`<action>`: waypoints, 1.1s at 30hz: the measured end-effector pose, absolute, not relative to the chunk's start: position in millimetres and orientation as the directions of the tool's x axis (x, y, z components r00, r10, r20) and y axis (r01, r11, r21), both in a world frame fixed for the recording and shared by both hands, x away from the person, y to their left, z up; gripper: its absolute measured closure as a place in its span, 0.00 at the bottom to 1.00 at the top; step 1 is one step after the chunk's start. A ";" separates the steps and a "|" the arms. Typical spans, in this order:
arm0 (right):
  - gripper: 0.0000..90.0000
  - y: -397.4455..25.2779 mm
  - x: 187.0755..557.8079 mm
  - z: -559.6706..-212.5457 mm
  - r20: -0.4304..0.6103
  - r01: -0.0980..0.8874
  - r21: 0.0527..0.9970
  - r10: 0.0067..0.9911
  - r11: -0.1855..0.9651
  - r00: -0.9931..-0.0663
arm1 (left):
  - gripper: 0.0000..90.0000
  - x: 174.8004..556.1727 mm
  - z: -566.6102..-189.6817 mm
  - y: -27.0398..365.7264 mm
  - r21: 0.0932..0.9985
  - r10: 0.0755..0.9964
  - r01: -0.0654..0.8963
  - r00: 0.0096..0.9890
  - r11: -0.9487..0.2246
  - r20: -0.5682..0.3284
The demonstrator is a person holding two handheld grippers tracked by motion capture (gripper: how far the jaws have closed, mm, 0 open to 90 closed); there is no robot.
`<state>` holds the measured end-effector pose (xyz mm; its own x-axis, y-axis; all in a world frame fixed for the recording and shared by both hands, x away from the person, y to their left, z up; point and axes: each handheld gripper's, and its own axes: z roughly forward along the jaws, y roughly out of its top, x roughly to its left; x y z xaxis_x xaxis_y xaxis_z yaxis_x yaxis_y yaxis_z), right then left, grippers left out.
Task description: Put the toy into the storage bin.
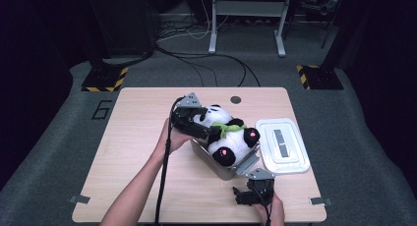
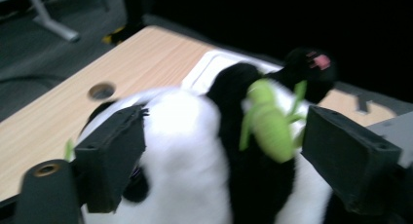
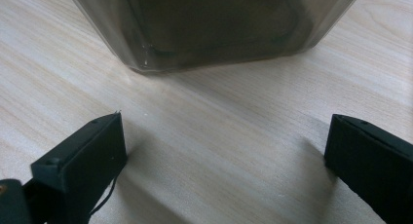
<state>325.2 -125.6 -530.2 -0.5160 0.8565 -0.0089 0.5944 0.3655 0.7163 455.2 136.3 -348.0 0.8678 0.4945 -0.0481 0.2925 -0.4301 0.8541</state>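
Left gripper [image 1: 196,124] is on the panda [image 1: 223,137], jaws spread wide with the plush body between them; in the left gripper view the gripper [image 2: 224,151] straddles the toy's white belly, the left jaw against the fur, the right jaw just beside the green scarf [image 2: 267,121]; whether it truly presses the toy I cannot tell, the picture is blurred. The panda sits in the metal tin [image 1: 223,169] near the bench [image 1: 137,137] centre, head toward 10 o'clock, red-padded feet toward 4 o'clock; the tin's lid [image 1: 282,146] lies flat at 3 o'clock of it, just beside. Right gripper [image 1: 253,191] rests low at 6 o'clock of the tin, near the front edge, apart from the tin; its own view has the gripper [image 3: 224,156] wide open over bare wood, holding nothing, with the tin's [image 3: 214,29] shiny wall ahead at 12 o'clock. The high view gives the whole layout, both hands and the cable; the left gripper view adds the scarf close up and the bench hole [image 2: 101,91] at 10 o'clock.
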 end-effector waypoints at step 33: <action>0.01 -125.6 325.3 -530.2 -0.009 0.594 0.716 0.856 0.366 -0.516 | 0.18 454.9 -379.6 143.8 0.843 0.515 0.379 0.844 -0.382 -0.147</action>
